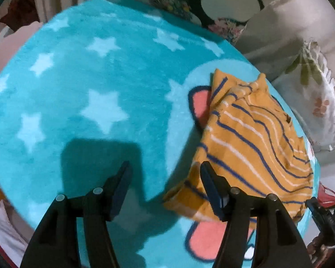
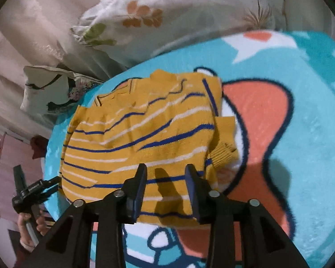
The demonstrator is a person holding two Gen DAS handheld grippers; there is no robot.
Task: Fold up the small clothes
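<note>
A small mustard-yellow sweater with blue and white stripes [image 1: 252, 138] lies folded and rumpled on a turquoise blanket with white stars [image 1: 82, 84]. My left gripper [image 1: 165, 169] is open and empty, just above the blanket, its right finger at the sweater's near left edge. In the right wrist view the sweater [image 2: 140, 138] fills the middle. My right gripper [image 2: 166, 169] is open and empty, hovering over the sweater's near hem. A ribbed cuff [image 2: 223, 154] sticks out on the right.
The blanket has a cartoon figure with pink ears [image 2: 256, 111]. Floral pillows [image 2: 167, 15] lie beyond the blanket's far edge. The other hand-held gripper [image 2: 31, 192] shows at the left edge of the right wrist view.
</note>
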